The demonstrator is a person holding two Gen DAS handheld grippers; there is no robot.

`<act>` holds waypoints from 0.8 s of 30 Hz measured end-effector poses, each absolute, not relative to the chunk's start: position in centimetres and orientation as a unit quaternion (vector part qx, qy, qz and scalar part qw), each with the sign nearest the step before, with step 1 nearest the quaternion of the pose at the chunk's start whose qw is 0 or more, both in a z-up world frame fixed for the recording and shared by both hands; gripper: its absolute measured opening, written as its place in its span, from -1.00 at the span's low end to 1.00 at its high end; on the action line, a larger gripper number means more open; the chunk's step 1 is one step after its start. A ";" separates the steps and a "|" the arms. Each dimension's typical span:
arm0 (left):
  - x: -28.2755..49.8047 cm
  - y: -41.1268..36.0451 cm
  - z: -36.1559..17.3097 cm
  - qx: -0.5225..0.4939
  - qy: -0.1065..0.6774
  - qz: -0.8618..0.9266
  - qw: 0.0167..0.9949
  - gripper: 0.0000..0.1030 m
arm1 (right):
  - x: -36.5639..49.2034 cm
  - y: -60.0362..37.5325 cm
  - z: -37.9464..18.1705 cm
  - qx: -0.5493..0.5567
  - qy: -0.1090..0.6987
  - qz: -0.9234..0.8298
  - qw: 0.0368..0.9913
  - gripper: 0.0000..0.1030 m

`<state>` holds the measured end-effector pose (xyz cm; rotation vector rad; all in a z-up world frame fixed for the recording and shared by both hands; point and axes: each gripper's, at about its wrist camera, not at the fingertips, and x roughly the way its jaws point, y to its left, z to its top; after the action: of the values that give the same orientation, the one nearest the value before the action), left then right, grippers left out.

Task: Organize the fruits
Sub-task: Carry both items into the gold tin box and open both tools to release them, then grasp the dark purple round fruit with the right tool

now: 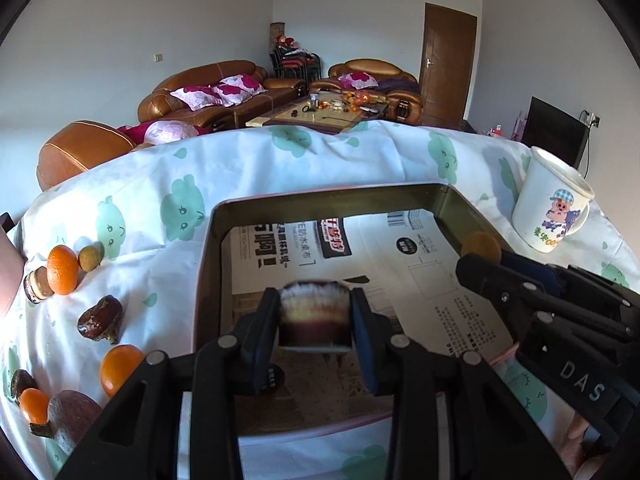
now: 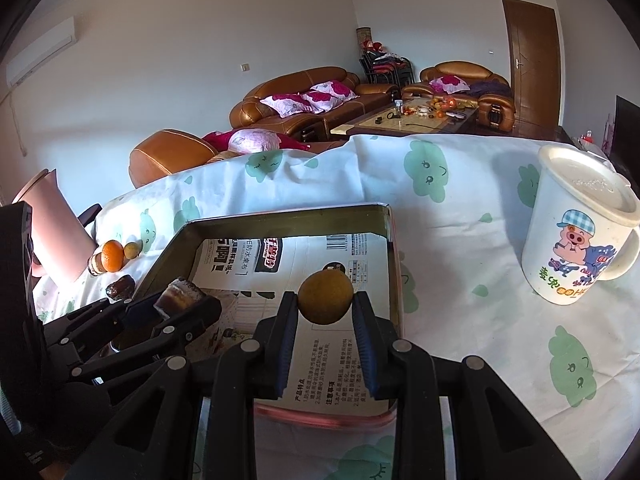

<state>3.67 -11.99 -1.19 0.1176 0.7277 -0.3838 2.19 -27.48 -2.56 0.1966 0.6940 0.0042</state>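
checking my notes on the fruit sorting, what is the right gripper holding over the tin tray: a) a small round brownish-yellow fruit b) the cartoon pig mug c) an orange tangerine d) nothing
a: the right gripper is shut on a small round brownish-yellow fruit held above the tin tray; the mug stands apart on the cloth.

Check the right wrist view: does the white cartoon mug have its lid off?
No. The mug stands on the cloth right of the tin tray with a white lid covering its top.
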 end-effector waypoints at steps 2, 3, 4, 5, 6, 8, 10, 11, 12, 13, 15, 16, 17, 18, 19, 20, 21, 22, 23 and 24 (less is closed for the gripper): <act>3.3 -11.9 -0.9 0.062 0.339 -0.180 0.921 0.15 | 2.2 -27.4 -2.5 0.104 0.337 0.007 0.936 -0.33; 3.1 -12.0 -0.8 0.069 0.331 -0.169 0.926 0.30 | 2.1 -27.5 -2.5 0.107 0.335 0.010 0.936 -0.28; 2.8 -11.9 -0.6 0.072 0.324 -0.163 0.929 0.39 | 2.0 -27.6 -2.3 0.112 0.329 0.010 0.938 -0.14; 2.6 -11.8 -0.4 0.073 0.317 -0.161 0.932 0.56 | 1.9 -27.7 -2.2 0.117 0.323 0.011 0.939 0.12; 2.3 -11.7 -0.1 0.073 0.309 -0.160 0.935 0.66 | 1.6 -27.9 -2.0 0.123 0.315 0.010 0.941 0.24; 1.8 -11.5 0.6 0.074 0.294 -0.158 0.940 0.78 | 1.1 -28.1 -1.5 0.133 0.292 0.010 0.947 0.36; 1.3 -11.2 1.1 0.079 0.277 -0.149 0.946 0.92 | 0.6 -28.1 -1.0 0.126 0.273 -0.004 0.954 0.36; 1.1 -11.0 1.4 0.081 0.268 -0.143 0.949 0.98 | 0.6 -28.1 -0.8 0.120 0.266 -0.014 0.956 0.36; 0.9 -10.8 1.7 0.083 0.261 -0.138 0.952 1.00 | 0.4 -28.2 -0.8 0.117 0.261 -0.023 0.958 0.36; 0.7 -10.5 1.8 0.084 0.256 -0.136 0.953 1.00 | 0.4 -28.3 -0.7 0.117 0.257 -0.029 0.959 0.36; 0.5 -9.9 2.0 0.082 0.255 -0.134 0.954 1.00 | 0.4 -28.5 -0.8 0.120 0.253 -0.038 0.959 0.36; 0.5 -9.5 2.0 0.080 0.255 -0.132 0.954 1.00 | 0.4 -28.6 -0.9 0.122 0.252 -0.042 0.959 0.36; 0.4 -9.2 1.9 0.080 0.256 -0.129 0.955 1.00 | 0.4 -28.6 -1.0 0.123 0.251 -0.046 0.959 0.36; 0.4 -8.9 1.7 0.080 0.256 -0.126 0.955 1.00 | 0.4 -28.6 -1.1 0.124 0.252 -0.049 0.958 0.36; 0.3 -8.5 1.6 0.081 0.256 -0.121 0.956 1.00 | 0.3 -28.5 -1.2 0.124 0.254 -0.049 0.958 0.36; 0.2 -8.2 1.4 0.083 0.255 -0.116 0.956 1.00 | 0.2 -28.3 -1.2 0.123 0.253 -0.050 0.958 0.36; 0.2 -7.8 1.3 0.085 0.254 -0.112 0.957 1.00 | 0.1 -28.0 -1.2 0.119 0.252 -0.051 0.959 0.36; 0.1 -7.4 1.1 0.086 0.255 -0.108 0.957 1.00 | -0.1 -27.7 -1.1 0.114 0.249 -0.054 0.960 0.36; 0.1 -7.0 1.1 0.086 0.257 -0.104 0.957 1.00 | -0.3 -27.3 -1.1 0.110 0.245 -0.057 0.962 0.36; 0.1 -6.6 1.0 0.084 0.258 -0.101 0.957 1.00 | -0.5 -27.0 -1.0 0.107 0.242 -0.058 0.963 0.36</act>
<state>0.09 -6.60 1.01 0.1696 0.5241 -0.2059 -0.52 -27.00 -0.96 0.2174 0.4894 -0.1183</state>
